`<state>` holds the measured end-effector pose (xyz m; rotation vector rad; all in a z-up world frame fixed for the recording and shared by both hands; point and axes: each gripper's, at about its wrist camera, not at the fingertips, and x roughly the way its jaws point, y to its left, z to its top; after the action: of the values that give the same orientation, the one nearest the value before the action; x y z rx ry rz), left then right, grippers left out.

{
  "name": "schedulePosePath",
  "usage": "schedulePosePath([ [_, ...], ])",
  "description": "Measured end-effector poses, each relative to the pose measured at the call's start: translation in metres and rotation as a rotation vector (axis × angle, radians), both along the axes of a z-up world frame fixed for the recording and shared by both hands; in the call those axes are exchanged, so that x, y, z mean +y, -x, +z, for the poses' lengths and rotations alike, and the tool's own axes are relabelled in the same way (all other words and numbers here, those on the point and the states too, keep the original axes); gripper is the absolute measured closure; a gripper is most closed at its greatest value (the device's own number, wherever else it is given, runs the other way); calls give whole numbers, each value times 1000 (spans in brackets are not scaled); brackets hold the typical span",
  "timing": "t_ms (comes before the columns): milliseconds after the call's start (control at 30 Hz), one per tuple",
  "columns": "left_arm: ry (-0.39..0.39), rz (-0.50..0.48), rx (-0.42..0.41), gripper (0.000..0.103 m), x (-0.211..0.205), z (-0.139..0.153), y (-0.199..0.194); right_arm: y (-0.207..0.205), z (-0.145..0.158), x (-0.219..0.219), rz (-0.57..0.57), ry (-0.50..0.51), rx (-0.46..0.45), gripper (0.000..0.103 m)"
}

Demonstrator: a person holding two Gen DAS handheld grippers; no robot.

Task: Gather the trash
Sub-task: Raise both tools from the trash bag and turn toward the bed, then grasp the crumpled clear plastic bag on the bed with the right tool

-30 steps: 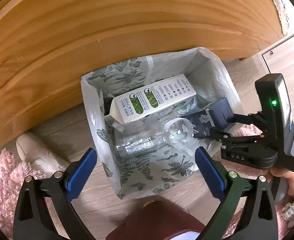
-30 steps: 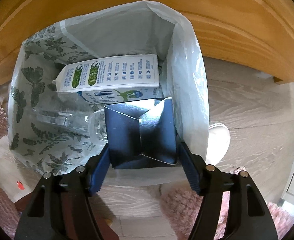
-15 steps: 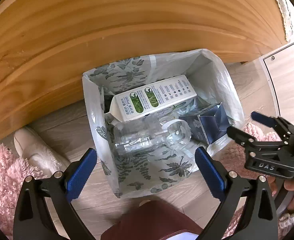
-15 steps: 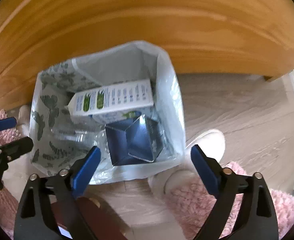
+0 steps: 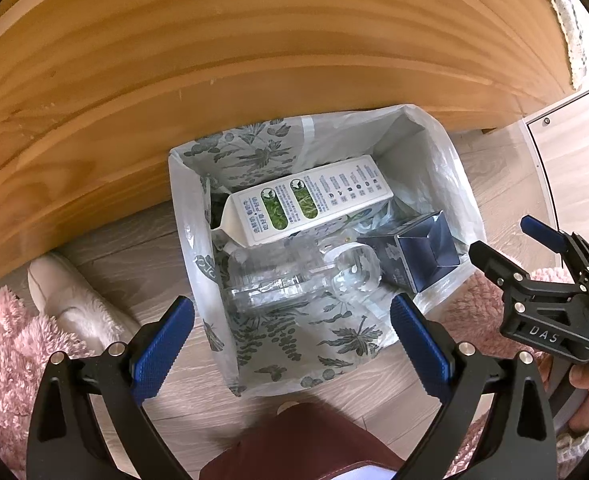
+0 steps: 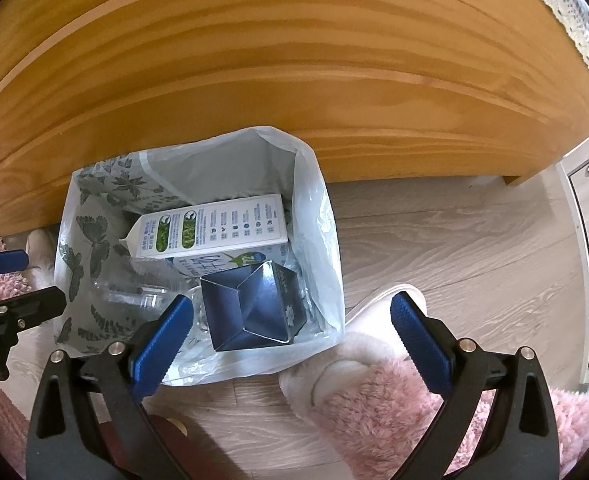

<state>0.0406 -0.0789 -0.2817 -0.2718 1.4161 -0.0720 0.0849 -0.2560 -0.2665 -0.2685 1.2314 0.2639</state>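
Right gripper (image 6: 292,334) hangs above the bag's 5 o'clock corner, jaws just swung wide, nothing between them. The dark blue cardboard box (image 6: 254,312) lies inside the leaf-printed white plastic bag (image 6: 74,248), touching the white milk carton (image 6: 210,232). Left gripper (image 5: 292,340) gapes wide at 6 o'clock, empty.

1. The trash bag (image 5: 254,320), white with a grey leaf and butterfly print, stands open on the floor against the wooden board.
2. A white milk carton (image 5: 308,200) with green labels lies on its side at the far end inside.
3. A clear plastic bottle (image 5: 290,276) lies flat near the carton, toward the left.
4. A dark blue box (image 6: 254,306) sits tilted at the right, its flaps open.
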Motion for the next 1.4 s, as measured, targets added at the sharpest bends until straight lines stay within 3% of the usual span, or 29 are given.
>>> schedulePosePath([
  [467, -47, -11, -56, 8, -1, 14, 1, 2, 20, -11, -40, -25, -76, 8],
  [800, -157, -54, -177, 8, -4, 40, 6, 9, 42, -17, -66, -76, -150, 8],
  [1033, -162, -58, -252, 8, -4, 57, 11, 15, 56, -19, -79, -112, -207, 8],
  [1200, -125, -52, -311, 8, -3, 86, 16, 22, 79, -19, -71, -132, -293, 8],
  [1400, -115, -40, -449, 8, 2, 152, 27, 26, 147, -14, -50, -190, -398, 8],
])
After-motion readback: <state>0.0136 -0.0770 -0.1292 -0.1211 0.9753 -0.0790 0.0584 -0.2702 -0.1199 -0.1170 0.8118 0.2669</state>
